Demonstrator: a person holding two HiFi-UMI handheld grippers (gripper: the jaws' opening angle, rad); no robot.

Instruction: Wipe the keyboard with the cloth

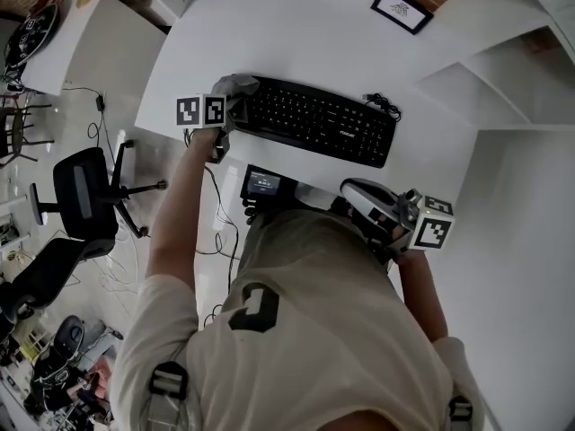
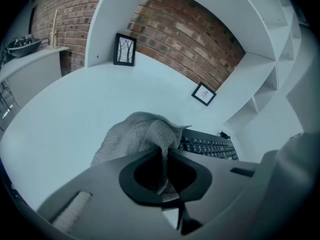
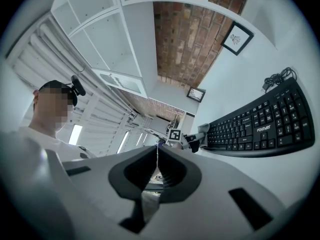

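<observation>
A black keyboard (image 1: 314, 119) lies across the white desk (image 1: 296, 34). A grey woven cloth (image 1: 236, 87) rests at the keyboard's left end, bunched up on the desk and the first keys. My left gripper (image 1: 228, 108) is shut on the cloth (image 2: 142, 134), with a fold of it pinched between the jaws (image 2: 164, 153); the keyboard (image 2: 207, 146) stretches away to the right. My right gripper (image 1: 350, 191) hangs off the desk's front edge, near the person's body, shut with nothing in it (image 3: 157, 150). In the right gripper view the keyboard (image 3: 260, 129) lies to the right.
The keyboard's coiled cable (image 1: 382, 103) sits at its far right corner. A framed picture (image 1: 402, 9) stands at the back of the desk, another (image 2: 124, 49) further left. White shelves (image 1: 503, 79) rise at the right. An office chair (image 1: 85, 191) stands on the floor to the left.
</observation>
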